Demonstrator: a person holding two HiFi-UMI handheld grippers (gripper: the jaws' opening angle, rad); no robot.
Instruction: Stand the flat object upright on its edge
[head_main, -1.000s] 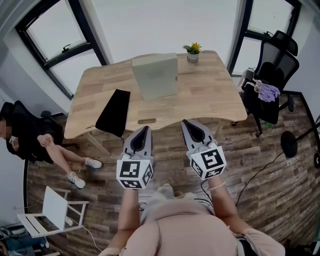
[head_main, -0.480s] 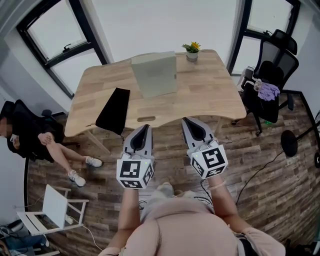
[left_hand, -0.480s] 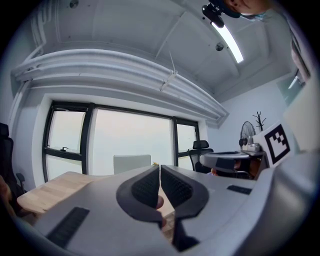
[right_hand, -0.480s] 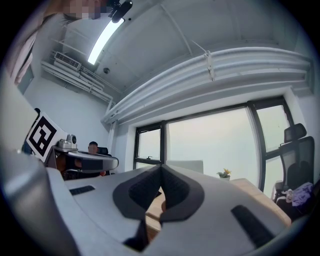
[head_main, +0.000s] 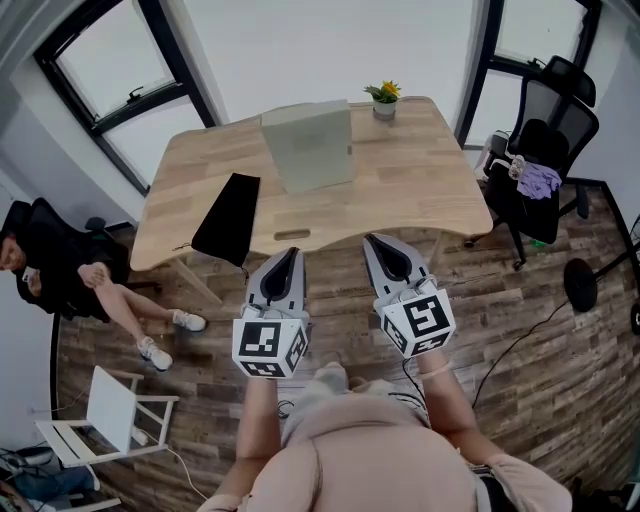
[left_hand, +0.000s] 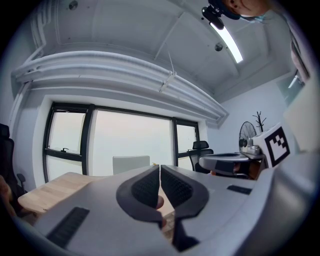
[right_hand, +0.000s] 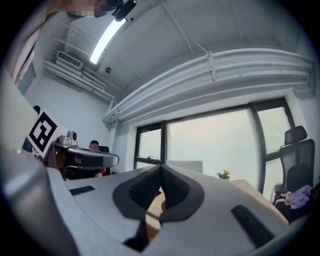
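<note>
A pale grey-green flat panel (head_main: 308, 148) stands on the far middle of the wooden table (head_main: 420, 190); in the left gripper view the panel (left_hand: 131, 164) shows as an upright rectangle, and in the right gripper view (right_hand: 186, 166) too. A black flat pad (head_main: 228, 222) lies at the table's front left, overhanging the edge. My left gripper (head_main: 283, 257) and right gripper (head_main: 378, 243) hover side by side short of the table's front edge, above the floor. Both are shut with nothing between the jaws, as the left gripper (left_hand: 160, 170) and right gripper (right_hand: 161, 170) show close up.
A small potted plant (head_main: 385, 103) sits at the table's back edge, right of the panel. A black office chair (head_main: 545, 150) with purple cloth stands at the right. A person (head_main: 60, 275) sits at the left, near a white folding chair (head_main: 105, 420) on the floor.
</note>
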